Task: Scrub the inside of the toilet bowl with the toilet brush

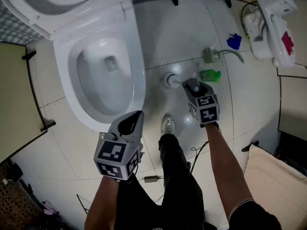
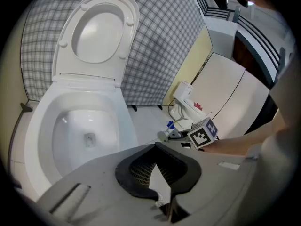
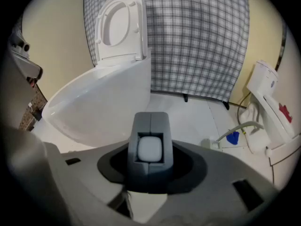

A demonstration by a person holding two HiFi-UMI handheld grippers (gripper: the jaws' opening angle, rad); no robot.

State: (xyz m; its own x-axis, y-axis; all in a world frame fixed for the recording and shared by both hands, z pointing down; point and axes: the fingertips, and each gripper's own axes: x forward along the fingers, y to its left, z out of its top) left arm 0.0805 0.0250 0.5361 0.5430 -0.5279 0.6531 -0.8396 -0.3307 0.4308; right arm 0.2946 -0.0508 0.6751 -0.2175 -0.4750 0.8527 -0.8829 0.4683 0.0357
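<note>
**Brush in the right gripper, beside the bowl**

From the head view we see both tools at once. The left gripper [image 1: 132, 120] hangs at the front rim of the toilet bowl [image 1: 139, 83], and the right gripper [image 1: 191, 86] is low over the tiled floor [image 1: 172, 37] to the bowl's right. Just past its tips is the white end of the toilet brush [image 1: 170, 80], outside the bowl; we cannot tell whether it touches the floor.

Only the right gripper view shows the grip. The dark jaws are closed against both sides of the brush's grey handle block, which has a rounded white piece set in it. That view shows the toilet only from outside, with a checked cloth [image 3: 197, 36] behind it.

The left gripper view shows its own jaws apart with nothing between them, and looks into the bowl under the raised lid [image 2: 96, 32] (the other marker cube shows there too).

On the white appliance [image 1: 268, 18] we see a red label, too small to read
</note>
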